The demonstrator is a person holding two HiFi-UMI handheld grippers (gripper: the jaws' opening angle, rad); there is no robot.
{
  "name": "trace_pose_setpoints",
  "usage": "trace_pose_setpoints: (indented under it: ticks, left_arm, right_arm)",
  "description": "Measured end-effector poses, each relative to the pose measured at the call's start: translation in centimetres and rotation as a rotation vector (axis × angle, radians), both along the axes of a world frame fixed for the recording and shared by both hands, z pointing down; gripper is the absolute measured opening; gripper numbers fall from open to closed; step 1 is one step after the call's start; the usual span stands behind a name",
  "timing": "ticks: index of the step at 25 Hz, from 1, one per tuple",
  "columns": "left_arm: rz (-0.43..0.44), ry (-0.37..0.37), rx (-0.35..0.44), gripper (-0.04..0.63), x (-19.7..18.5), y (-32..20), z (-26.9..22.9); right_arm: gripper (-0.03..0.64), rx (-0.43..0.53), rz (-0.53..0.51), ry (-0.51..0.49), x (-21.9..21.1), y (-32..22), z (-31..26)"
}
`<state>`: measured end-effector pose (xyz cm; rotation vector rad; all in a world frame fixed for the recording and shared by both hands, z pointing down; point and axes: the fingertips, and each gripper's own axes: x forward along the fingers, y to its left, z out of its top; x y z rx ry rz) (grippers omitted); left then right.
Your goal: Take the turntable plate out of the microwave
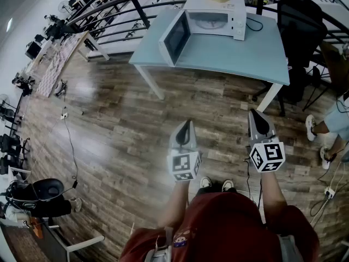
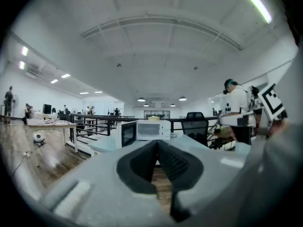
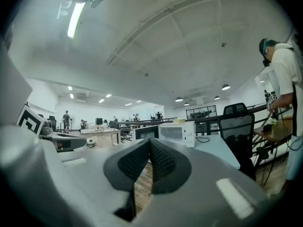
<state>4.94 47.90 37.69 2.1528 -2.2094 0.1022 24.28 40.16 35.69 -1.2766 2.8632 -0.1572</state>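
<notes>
1. While both pairs of fingers rest closed tip to tip on nothing, neither can take the plate. The left gripper (image 2: 156,144) and right gripper (image 3: 149,143) show only wooden floor (image 1: 136,124) through the slit under their pads.
2. Both grippers are level and side by side at the lower middle of the head view, well apart from the microwave (image 1: 212,16).
3. It stands on the pale surface (image 1: 234,56) at the upper middle, its door (image 1: 175,37) swung open to the left. The turntable plate (image 1: 210,22) shows faintly inside the cavity.
4. The step in hand looks like the approach. Come in square to the opening and clear of the door. Spread one pair of fingers before entering, pinch the plate's near rim, and lift it before drawing it out level.
</notes>
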Motion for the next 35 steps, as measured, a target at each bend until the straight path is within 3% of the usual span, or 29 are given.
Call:
trace_pose_setpoints:
  ticks: [20,35]
  left_arm:
    - [0.019,0.004,-0.002,0.000,-6.5,-0.6,0.3]
    - [0.045,0.040,-0.025,0.000,-11.2,-1.0,3.1]
  right_arm:
    - [0.002,-0.025,0.030,-0.026,-6.8,0.0,0.7]
    - [0.000,-0.054,0.058,0.010,-11.2,0.3,3.1]
